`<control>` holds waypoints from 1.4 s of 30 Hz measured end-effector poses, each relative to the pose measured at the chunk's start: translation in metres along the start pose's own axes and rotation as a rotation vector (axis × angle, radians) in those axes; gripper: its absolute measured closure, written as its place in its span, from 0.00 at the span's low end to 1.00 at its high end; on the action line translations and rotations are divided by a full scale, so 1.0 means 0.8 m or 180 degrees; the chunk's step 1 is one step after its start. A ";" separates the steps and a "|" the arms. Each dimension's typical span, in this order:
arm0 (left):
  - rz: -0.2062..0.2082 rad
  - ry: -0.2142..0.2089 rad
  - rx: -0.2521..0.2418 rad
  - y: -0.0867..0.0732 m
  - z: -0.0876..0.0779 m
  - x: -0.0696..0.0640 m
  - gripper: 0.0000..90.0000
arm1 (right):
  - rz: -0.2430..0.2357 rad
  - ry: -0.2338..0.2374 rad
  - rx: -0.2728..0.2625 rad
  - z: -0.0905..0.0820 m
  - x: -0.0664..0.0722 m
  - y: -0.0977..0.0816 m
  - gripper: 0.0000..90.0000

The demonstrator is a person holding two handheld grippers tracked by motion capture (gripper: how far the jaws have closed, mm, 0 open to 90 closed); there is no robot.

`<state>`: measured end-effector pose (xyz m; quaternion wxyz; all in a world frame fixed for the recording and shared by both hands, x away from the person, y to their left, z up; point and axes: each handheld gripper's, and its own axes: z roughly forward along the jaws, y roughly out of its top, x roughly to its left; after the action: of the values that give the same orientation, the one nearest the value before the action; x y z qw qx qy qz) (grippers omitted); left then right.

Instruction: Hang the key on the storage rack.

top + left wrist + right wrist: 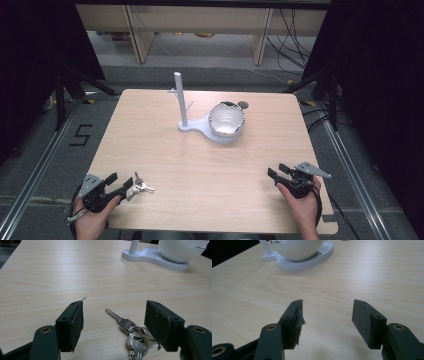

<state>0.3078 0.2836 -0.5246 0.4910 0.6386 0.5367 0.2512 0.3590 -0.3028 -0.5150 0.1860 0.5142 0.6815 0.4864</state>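
Keys (140, 186) lie near the table's (200, 160) near left corner in the high view, just beside the tips of my left hand-held gripper (122, 182), and I judge the step in hand to be picking that bunch up, probably to carry it to the white stand (200, 126) with its upright post (180, 97) and the bowl (226, 120) toward the far edge. My right hand-held gripper (278, 172) rests near the near right corner with its jaws apart and nothing between them, well away from the keys, so it can stay put. In the left gripper view the jaws of my left hand-held gripper (113, 322) stand wide and grip nothing; the keys (131, 336) lie flat on the wood between them but off toward the right-hand pad, which the ring and lower key nearly touch. To do this well I should shift a little so the ring sits midway, press the tips down close to the table, and close on the ring or the thick key heads rather than the thin blade, since flat metal may slide out. In the right gripper view the jaws of my right hand-held gripper (327, 320) are wide over bare wood, with the stand's base (312, 258) and the bowl (297, 248) farther off.
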 end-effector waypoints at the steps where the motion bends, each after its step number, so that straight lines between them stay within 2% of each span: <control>1: 0.0000 0.0000 0.0000 0.000 0.000 0.000 0.35 | 0.0000 0.0000 0.0000 0.000 0.000 0.000 0.48; 2: 0.0014 -0.0003 0.0035 0.000 0.001 0.000 0.35 | 0.0032 0.0027 -0.0029 0.001 0.001 0.000 0.48; 3: 0.0014 0.0013 0.0111 0.003 0.002 0.000 0.35 | -0.0098 0.0030 -0.0067 0.000 -0.003 0.000 0.48; 4: 0.0026 0.0013 0.0169 0.006 0.003 0.000 0.36 | 0.0033 0.0045 -0.0074 0.000 0.000 -0.001 0.48; 5: 0.0037 0.0005 0.0205 0.009 0.003 0.000 0.36 | 0.0052 0.0035 -0.0061 0.000 0.000 -0.001 0.48; 6: 0.0039 0.0019 0.0259 0.013 0.003 -0.001 0.37 | -0.0015 0.0038 -0.0030 0.001 -0.003 0.000 0.48; 7: 0.0035 0.0037 0.0326 0.016 0.003 -0.002 0.38 | 0.0080 0.0047 0.0047 -0.001 0.000 0.001 0.48; 8: 0.0025 0.0073 0.0487 0.023 0.002 -0.003 0.39 | 0.0095 0.0064 0.0038 0.000 0.000 0.001 0.48; 9: 0.0089 0.0079 0.0786 0.033 0.001 -0.004 0.40 | 0.0093 0.0062 0.0026 0.000 0.000 0.001 0.47; 10: 0.0157 0.0057 0.1020 0.040 0.001 -0.004 0.39 | 0.0098 0.0054 0.0027 0.000 0.001 0.001 0.47; 11: 0.0157 0.0057 0.1020 0.040 0.001 -0.004 0.39 | 0.0098 0.0054 0.0027 0.000 0.001 0.001 0.47; 12: 0.0250 -0.0026 0.1243 0.046 0.001 -0.003 0.39 | -0.0003 0.0031 -0.0031 0.001 -0.002 0.001 0.47; 13: 0.0365 -0.0055 0.1391 0.054 0.002 -0.005 0.39 | -0.0044 0.0023 -0.0048 0.001 -0.003 0.000 0.47; 14: 0.0465 -0.0067 0.1477 0.061 0.002 -0.008 0.40 | 0.0044 0.0058 0.0010 0.001 -0.001 0.001 0.47; 16: 0.0527 -0.0097 0.1650 0.070 0.005 -0.012 0.40 | 0.0052 0.0080 0.0016 0.001 0.000 0.001 0.47; 17: 0.0586 -0.0112 0.1818 0.074 0.007 -0.014 0.40 | 0.0056 0.0076 0.0014 0.001 0.000 0.001 0.47; 18: 0.0641 -0.0137 0.1924 0.075 0.010 -0.016 0.40 | -0.0054 0.0088 -0.0010 0.002 -0.005 0.001 0.47; 20: 0.0767 -0.0173 0.2306 0.080 0.017 -0.020 0.40 | -0.0065 0.0028 0.0048 0.002 -0.005 0.002 0.47; 21: 0.0825 -0.0178 0.2440 0.081 0.020 -0.023 0.40 | -0.0064 0.0073 -0.0006 0.003 -0.006 0.001 0.47; 22: 0.0869 -0.0174 0.2543 0.082 0.024 -0.026 0.40 | 0.0046 0.0094 0.0013 0.003 -0.003 0.001 0.47; 23: 0.0917 -0.0169 0.2573 0.082 0.029 -0.030 0.40 | 0.0127 0.0110 0.0043 0.003 -0.001 0.001 0.47; 24: 0.1062 -0.0191 0.2715 0.085 0.035 -0.037 0.45 | -0.0040 0.0074 0.0003 0.004 -0.006 0.002 0.47; 25: 0.1062 -0.0191 0.2715 0.085 0.035 -0.037 0.46 | -0.0040 0.0074 0.0003 0.004 -0.006 0.002 0.47; 26: 0.1124 -0.0221 0.2795 0.086 0.041 -0.042 0.46 | -0.0047 0.0073 0.0007 0.004 -0.006 0.002 0.47; 27: 0.1214 -0.0216 0.2850 0.086 0.045 -0.045 0.48 | 0.0088 0.0071 0.0088 0.003 -0.002 0.002 0.47; 28: 0.1284 -0.0206 0.2955 0.087 0.048 -0.049 0.50 | 0.0135 0.0077 0.0123 0.002 0.000 0.002 0.47; 30: 0.1380 -0.0196 0.3086 0.087 0.057 -0.055 0.52 | 0.0056 0.0115 0.0068 0.004 -0.001 0.001 0.47; 33: 0.1474 -0.0176 0.3189 0.087 0.069 -0.062 0.55 | 0.0048 0.0099 0.0081 0.004 -0.002 0.001 0.47; 34: 0.1452 -0.0121 0.3236 0.085 0.073 -0.067 0.56 | -0.0045 0.0064 0.0064 0.003 -0.005 0.002 0.47; 35: 0.1452 -0.0121 0.3236 0.085 0.073 -0.067 0.58 | 0.0100 0.0115 0.0091 0.003 -0.001 0.002 0.47; 36: 0.1538 -0.0089 0.3231 0.082 0.076 -0.068 0.59 | 0.0039 0.0079 0.0091 0.002 -0.003 0.002 0.47; 37: 0.1538 -0.0089 0.3231 0.082 0.076 -0.068 0.60 | 0.0039 0.0079 0.0091 0.002 -0.003 0.002 0.47; 38: 0.1635 -0.0113 0.3279 0.081 0.078 -0.068 0.62 | -0.0020 0.0110 0.0057 0.004 -0.005 0.002 0.47; 39: 0.1635 -0.0113 0.3279 0.081 0.078 -0.068 0.62 | -0.0020 0.0110 0.0057 0.004 -0.005 0.002 0.47; 40: 0.1578 -0.0104 0.3308 0.080 0.078 -0.070 0.62 | -0.0020 0.0111 0.0053 0.004 -0.005 0.002 0.47; 41: 0.1676 -0.0123 0.3367 0.081 0.079 -0.070 0.63 | 0.0128 0.0121 0.0110 0.002 -0.001 0.002 0.47; 42: 0.1691 -0.0127 0.3382 0.081 0.080 -0.071 0.65 | 0.0099 0.0147 0.0107 0.004 -0.001 0.001 0.47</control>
<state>0.3732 0.2113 -0.4799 0.0344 0.9139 0.4014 0.0504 0.3623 -0.3025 -0.5157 0.1540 0.5164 0.6856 0.4895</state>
